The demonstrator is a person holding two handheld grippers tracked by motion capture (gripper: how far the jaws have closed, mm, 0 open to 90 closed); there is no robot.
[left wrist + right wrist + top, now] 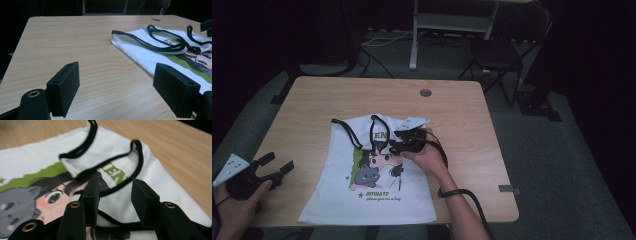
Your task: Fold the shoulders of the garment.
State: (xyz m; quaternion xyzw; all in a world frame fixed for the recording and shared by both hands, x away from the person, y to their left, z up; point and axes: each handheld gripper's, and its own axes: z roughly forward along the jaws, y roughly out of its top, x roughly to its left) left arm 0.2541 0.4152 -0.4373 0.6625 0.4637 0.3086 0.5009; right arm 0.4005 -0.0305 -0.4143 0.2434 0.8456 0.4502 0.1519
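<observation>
Two tools in play. Left tool (pixel 276 164) parked at near-left desk (pixel 312 100) corner, jaws wide apart, nothing between them, well clear of shirt (pixel 377 195). Right tool (pixel 398 141) down on upper middle of shirt, just below neckline, jaws partly apart over white cloth and black trim (pixel 120 188); pads not pressing on anything, no hold. Shirt spread flat mid-desk, white tank cut, black-edged straps (pixel 165 42) toward far side, cartoon print (pixel 374 167) facing up, hem at near desk edge. Small white flap folded by right strap, beside right hand (pixel 432 157). Cable (pixel 467 200) trailing along right forearm.
</observation>
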